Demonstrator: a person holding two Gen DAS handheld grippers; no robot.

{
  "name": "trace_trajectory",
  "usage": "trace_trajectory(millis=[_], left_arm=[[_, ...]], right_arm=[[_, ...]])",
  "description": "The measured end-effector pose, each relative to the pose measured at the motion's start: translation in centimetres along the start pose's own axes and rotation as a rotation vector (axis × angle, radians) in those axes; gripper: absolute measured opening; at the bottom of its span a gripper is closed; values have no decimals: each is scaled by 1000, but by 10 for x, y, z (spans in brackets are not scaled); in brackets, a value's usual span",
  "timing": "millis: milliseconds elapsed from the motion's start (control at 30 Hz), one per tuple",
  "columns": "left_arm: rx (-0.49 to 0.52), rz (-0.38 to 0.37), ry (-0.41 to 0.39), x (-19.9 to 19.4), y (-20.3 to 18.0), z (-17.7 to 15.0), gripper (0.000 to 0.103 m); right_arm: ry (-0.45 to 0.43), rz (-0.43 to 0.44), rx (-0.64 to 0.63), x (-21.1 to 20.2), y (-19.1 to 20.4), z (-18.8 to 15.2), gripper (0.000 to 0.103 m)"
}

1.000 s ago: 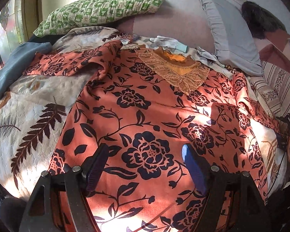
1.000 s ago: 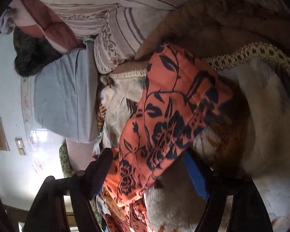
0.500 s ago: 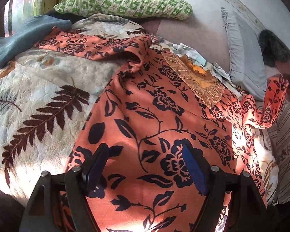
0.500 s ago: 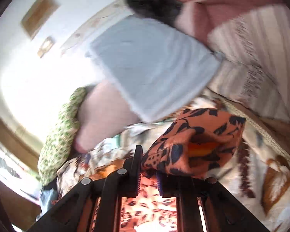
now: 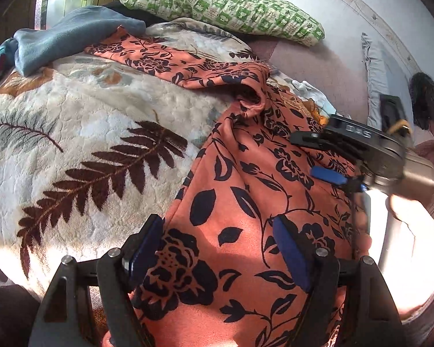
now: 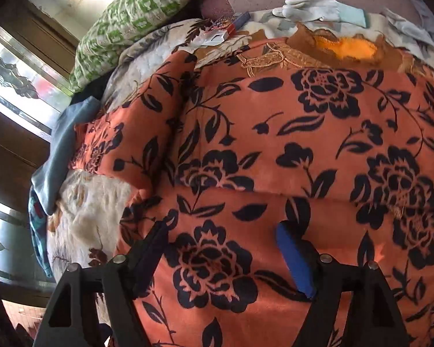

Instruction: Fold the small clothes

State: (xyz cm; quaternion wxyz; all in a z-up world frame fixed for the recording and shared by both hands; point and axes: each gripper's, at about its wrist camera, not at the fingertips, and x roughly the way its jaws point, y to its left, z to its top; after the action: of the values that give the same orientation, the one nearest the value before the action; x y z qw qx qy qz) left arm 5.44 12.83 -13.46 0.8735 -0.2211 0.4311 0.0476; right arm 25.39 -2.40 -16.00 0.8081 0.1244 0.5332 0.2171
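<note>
Orange floral garment (image 5: 246, 202) under both spread tools; only right wrist shows gloves (image 6: 318, 10).

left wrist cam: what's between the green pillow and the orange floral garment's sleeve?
In the left wrist view, only a strip of leaf-print blanket lies between the green pillow and the sleeve of the orange floral garment. No other object shows there.

The orange floral garment (image 5: 246, 190) lies spread flat, one side seemingly folded over its middle.
</note>
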Motion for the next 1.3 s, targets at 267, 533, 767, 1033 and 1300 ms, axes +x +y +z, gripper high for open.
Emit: trace_trajectory(millis=[267,533,767,1033,1300], left_arm=[[9,-24,29,4,-14,16,79],[-276,-142,-62,14,57,139,79],[-357,164,-85,76,118,238,79],[-539,242,-49,119,173,256,79],[-378,237,-124,89,125,283,4]], right_arm=[[-200,65,163,-107,-104,-4,85],[-227,161,495,-123,-261,-10,89],[-204,128,429,-110,-239,-4,90],[-183,133,412,-118,-253,-9,90],[-168,102,375,-115,-245,-5,93]])
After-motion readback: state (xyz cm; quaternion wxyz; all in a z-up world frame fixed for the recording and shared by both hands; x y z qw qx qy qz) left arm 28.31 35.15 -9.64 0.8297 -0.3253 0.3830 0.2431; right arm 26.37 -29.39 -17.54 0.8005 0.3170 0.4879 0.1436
